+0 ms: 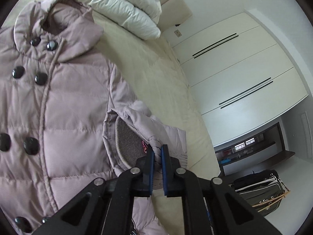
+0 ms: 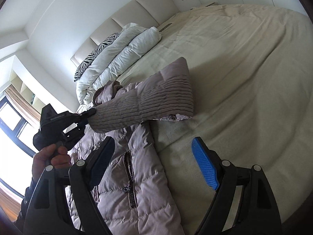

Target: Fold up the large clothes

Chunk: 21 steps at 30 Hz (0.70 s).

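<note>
Jacket sleeve cuff (image 1: 156,152) pinched in left gripper (image 1: 157,168), seemingly lifted off bed (image 1: 156,74).

Quilted mauve padded-cloth coat (image 1: 74,101) with glossy black buttons (image 1: 51,45) and ribbed cuff (image 2: 140,109), on matt cream bedspread (image 2: 244,78); textured blue pads (image 2: 204,162).
</note>
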{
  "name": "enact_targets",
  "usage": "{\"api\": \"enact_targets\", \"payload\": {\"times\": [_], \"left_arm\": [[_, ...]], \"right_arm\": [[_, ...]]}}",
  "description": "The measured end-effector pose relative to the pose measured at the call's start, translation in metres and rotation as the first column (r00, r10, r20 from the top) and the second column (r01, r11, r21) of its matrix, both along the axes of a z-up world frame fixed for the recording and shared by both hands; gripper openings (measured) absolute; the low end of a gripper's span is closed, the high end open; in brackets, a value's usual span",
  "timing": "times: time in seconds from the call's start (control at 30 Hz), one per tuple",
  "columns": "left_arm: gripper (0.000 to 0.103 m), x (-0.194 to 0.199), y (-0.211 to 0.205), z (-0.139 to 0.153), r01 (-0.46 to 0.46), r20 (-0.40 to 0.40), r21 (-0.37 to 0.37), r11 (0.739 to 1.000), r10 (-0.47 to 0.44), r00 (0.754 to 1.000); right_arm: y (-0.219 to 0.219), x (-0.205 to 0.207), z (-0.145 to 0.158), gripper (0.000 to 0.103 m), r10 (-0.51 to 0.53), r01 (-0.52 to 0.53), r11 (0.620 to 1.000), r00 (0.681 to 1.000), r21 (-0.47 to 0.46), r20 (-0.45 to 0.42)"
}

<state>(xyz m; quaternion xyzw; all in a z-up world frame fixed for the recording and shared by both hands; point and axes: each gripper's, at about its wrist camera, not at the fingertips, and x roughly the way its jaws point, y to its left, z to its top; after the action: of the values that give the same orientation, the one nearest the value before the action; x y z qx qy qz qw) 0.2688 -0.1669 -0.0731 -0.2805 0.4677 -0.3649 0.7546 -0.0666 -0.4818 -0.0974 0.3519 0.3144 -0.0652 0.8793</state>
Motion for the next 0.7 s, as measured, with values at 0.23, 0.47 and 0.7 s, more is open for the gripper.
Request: {"api": "enact_targets", "payload": {"times": [0.23,0.47,0.7], "left_arm": [[0.007,0.021,0.119,0.063,-0.167,0.151,0.055,0.984,0.157,0.976],[0.006,0.040,0.223,0.036,-0.339,0.120,0.090,0.936,0.328,0.937],[0.006,0.050,0.263,-0.011,-0.393,0.041,0.091,0.915,0.390,0.920]], "right_arm": [[0.010,0.028,0.006,0.081,0.028,-0.028,0.999,1.000,-0.015,-0.011],[0.037,0.083,-0.004,0.081,0.085,-0.086,0.996,0.995,0.002,-0.055],[0.046,0.160,-0.049,0.081,0.149,-0.128,0.910,0.989,0.393,-0.023]]}}
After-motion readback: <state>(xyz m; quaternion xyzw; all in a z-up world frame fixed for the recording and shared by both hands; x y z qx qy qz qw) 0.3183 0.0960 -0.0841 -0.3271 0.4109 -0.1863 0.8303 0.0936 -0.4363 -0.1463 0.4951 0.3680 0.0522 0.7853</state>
